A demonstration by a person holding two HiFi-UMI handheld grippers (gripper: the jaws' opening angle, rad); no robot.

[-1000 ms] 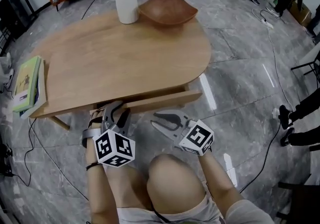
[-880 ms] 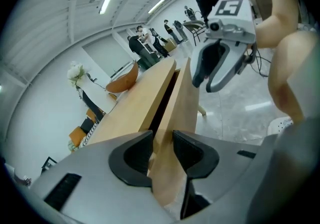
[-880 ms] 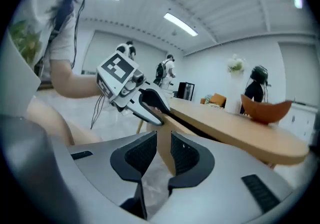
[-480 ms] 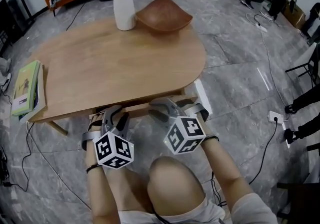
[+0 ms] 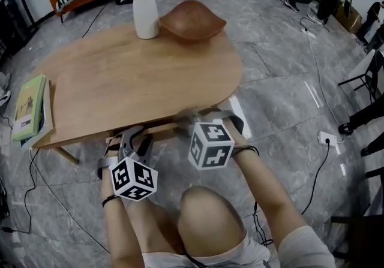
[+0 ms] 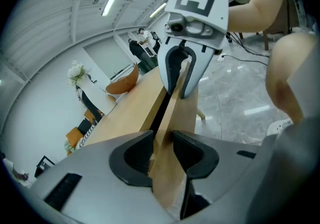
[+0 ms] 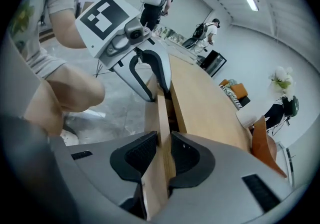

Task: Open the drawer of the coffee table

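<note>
The oval wooden coffee table (image 5: 138, 75) has its drawer front (image 5: 161, 127) standing a little out from the near edge, with a dark gap behind it. My left gripper (image 5: 133, 139) grips the left part of that panel. In the left gripper view the drawer front (image 6: 175, 113) runs between the pads, and the left gripper (image 6: 162, 150) is shut on it. My right gripper (image 5: 187, 118) sits further right on the same panel. In the right gripper view both pads press the drawer front (image 7: 161, 118), so the right gripper (image 7: 164, 155) is shut on it. Each view shows the other gripper further along the panel.
A white vase of flowers (image 5: 146, 12) and a wooden bowl (image 5: 192, 21) stand at the table's far end, and books (image 5: 30, 105) lie on its left end. My knee (image 5: 210, 219) is below the grippers. Cables and a power strip (image 5: 327, 139) lie on the grey floor.
My right gripper rose from beside the left one, rolled over, and now clamps the drawer front. The left gripper stayed on the panel.
</note>
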